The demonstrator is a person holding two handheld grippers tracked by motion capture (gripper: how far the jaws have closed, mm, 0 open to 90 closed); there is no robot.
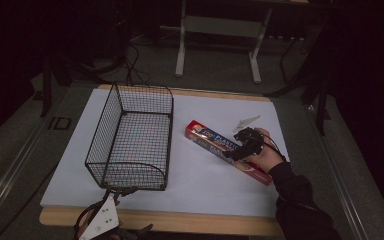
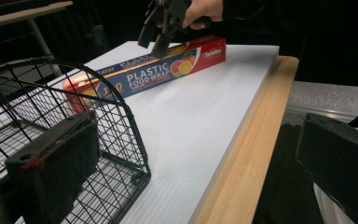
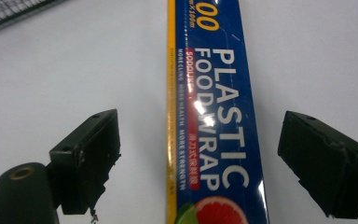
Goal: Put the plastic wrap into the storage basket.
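A long blue and red box of plastic food wrap (image 1: 215,141) lies at a slant on the white board, right of the middle. A hand holds my right gripper (image 1: 241,149) just above the box's near half. In the right gripper view the box (image 3: 214,116) runs between the two black jaws of my right gripper (image 3: 200,158), with a gap on each side, so it is open. A black wire basket (image 1: 130,140) stands at the left. My left gripper (image 1: 116,192) sits at the basket's near end, jaws wide apart (image 2: 196,158), one jaw by the wire wall (image 2: 121,112).
The white board (image 1: 205,190) lies on a wooden table whose front edge (image 1: 180,222) runs along the bottom. White board lies bare between basket and box. A frame with pale legs (image 1: 181,45) stands on the floor behind the table, with cables nearby.
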